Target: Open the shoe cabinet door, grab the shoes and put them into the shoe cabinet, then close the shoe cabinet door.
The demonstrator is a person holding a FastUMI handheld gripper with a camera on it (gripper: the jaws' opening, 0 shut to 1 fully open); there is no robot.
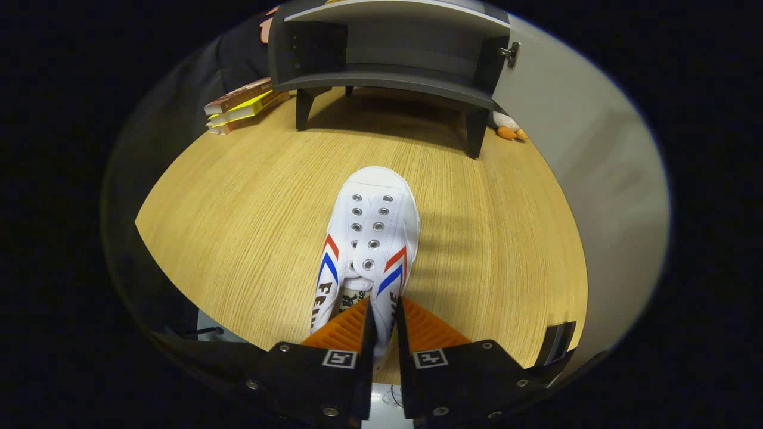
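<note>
Gripper (381,319) clenched on the shoe (369,238) heel wall; carry level toward open cabinet (387,77) shelf, toe first, clearing door (572,137).

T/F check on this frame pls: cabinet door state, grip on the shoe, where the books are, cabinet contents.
1. The cabinet door is shut. False: it stands open, swung to the right.
2. The gripper is shut on the shoe. True: both fingers pinch its side wall at the heel end.
3. The books lie inside the shoe cabinet. False: they are stacked on the table, left of it.
4. The visible cabinet shelf holds no shoe. True.
</note>
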